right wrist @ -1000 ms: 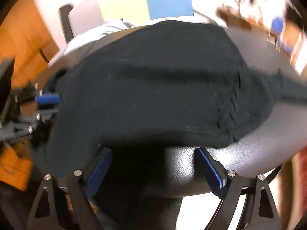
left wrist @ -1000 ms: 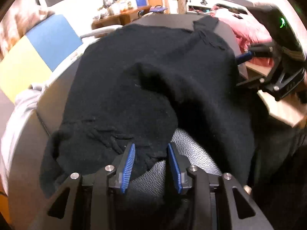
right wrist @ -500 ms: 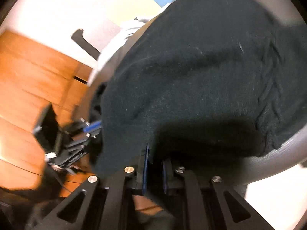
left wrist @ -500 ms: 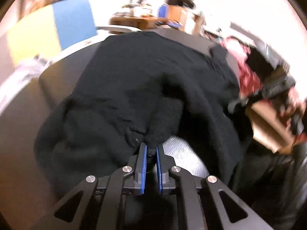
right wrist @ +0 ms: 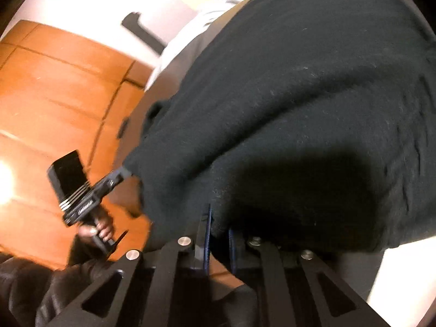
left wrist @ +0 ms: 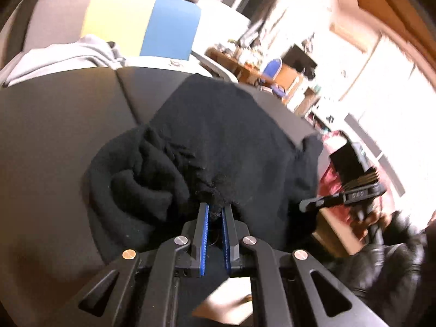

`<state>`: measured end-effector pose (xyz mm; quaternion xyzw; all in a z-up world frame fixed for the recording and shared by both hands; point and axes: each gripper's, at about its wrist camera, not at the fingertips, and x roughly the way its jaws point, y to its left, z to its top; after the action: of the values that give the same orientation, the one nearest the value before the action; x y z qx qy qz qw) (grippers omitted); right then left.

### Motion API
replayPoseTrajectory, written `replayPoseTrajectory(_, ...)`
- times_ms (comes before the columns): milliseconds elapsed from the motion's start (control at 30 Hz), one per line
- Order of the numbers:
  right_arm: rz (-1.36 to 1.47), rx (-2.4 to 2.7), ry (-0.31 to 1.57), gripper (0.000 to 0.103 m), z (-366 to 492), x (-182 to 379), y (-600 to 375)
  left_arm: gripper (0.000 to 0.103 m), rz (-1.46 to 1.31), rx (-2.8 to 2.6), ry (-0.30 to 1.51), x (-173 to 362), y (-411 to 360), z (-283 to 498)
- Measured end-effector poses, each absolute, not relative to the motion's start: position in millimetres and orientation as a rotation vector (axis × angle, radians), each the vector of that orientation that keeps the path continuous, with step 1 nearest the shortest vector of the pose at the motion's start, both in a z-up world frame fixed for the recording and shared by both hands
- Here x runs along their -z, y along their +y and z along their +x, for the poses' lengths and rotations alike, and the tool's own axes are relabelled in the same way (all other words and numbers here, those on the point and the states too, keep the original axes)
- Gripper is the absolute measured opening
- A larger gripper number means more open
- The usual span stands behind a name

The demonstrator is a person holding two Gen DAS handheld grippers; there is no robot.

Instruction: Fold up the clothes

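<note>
Left wrist view: both grippers, left gripper (left wrist: 215, 212) and right gripper (right wrist: 219, 226), pinch the black sweater (left wrist: 223, 141) stretching away lengthwise.

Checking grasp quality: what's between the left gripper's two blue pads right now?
A bunched fold of the black sweater sits pinched at the left gripper tips, in the left wrist view. Lower down, the pads have only an empty gap between them.

Left gripper (left wrist: 215, 214) fingers nearly closed, pinching, right gripper (right wrist: 219, 227) likewise, both hand-held.
</note>
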<state>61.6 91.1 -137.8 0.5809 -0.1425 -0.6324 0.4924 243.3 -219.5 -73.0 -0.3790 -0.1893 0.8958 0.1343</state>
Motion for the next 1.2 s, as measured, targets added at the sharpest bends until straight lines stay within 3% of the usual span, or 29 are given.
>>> replayPoseTrajectory(300, 1.126, 1.299, -0.623, 0.011, 70, 71, 70, 0.008, -0.584, -2.613, -0.757, -23, -259, 315)
replayPoseTrajectory(533, 0.894, 1.246, -0.719, 0.011, 34, 2, 34, 0.008, -0.285, -2.667, -0.786, -84, -300, 297)
replayPoseTrajectory(667, 0.965, 1.366, -0.722, 0.012, -31, 2, 0, 0.008, -0.32, -2.753, -0.793, -97, -337, 242)
replayPoseTrajectory(800, 1.036, 1.486, -0.722, 0.016, -96, 2, -34, 0.009, -0.674, -2.931, -0.865, -67, -387, 140)
replayPoseTrajectory(833, 1.053, 1.516, -0.721, 0.021, -112, 2, -42, 0.009, -0.78, -2.974, -0.882, -59, -399, 113)
replayPoseTrajectory(867, 1.071, 1.546, -0.721, 0.046, -128, 2, -51, 0.011, -0.89, -3.0, -0.888, -49, -410, 89)
replayPoseTrajectory(900, 1.088, 1.576, -0.72, 0.079, -144, 2, -60, 0.011, -1.0, -2.998, -0.871, -36, -419, 72)
replayPoseTrajectory(933, 1.106, 1.606, -0.719, 0.088, -161, 2, -68, 0.014, -1.093, -3.011, -0.86, -24, -425, 62)
replayPoseTrajectory(1000, 1.173, 1.578, -0.73, 0.089, -175, 21, -66, 0.015, -1.222, -3.024, -0.816, -6, -430, 57)
replayPoseTrajectory(1200, 1.213, 1.563, -0.614, 0.089, -149, 58, -39, 0.022, -1.236, -2.823, -0.799, 30, -392, 107)
